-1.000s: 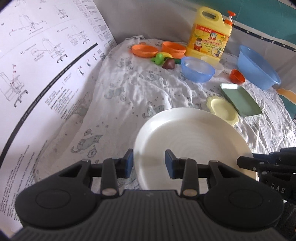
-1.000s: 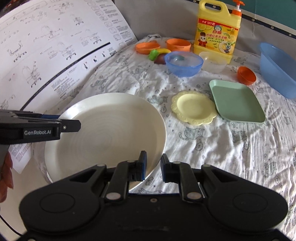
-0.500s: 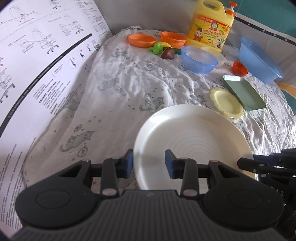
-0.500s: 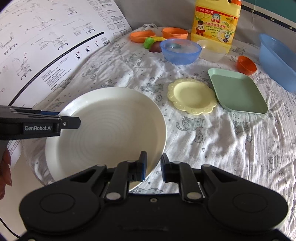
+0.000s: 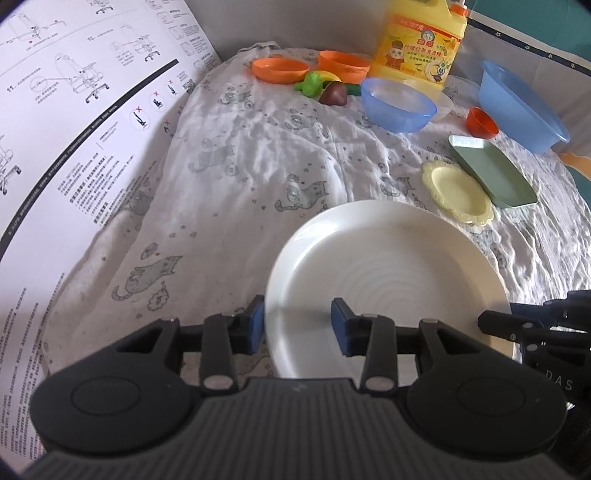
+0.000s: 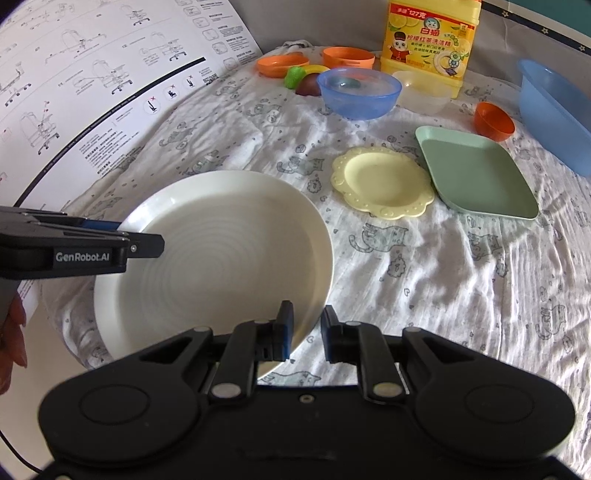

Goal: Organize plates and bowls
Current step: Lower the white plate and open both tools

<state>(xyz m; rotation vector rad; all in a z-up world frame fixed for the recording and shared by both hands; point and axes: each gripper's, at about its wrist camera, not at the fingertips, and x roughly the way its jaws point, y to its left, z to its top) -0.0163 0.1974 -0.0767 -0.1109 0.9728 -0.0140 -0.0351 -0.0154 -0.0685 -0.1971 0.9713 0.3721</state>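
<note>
At lower centre, both tools straddle the white plate (image 6: 221,258) rim: right tool (image 6: 307,332) narrow, left tool (image 5: 297,325) wide; yellow plate (image 6: 382,182), bowls unstacked

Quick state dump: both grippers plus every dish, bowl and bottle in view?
left gripper: jaws apart, straddling plate rim
right gripper: jaws narrowly apart astride plate rim; clamped or not, cannot tell
large white round plate: upright, empty
scalloped yellow plate: flat on cloth, empty
green square tray: empty
blue translucent bowl: upright
small orange cup: tilted
yellow detergent bottle: standing
</note>
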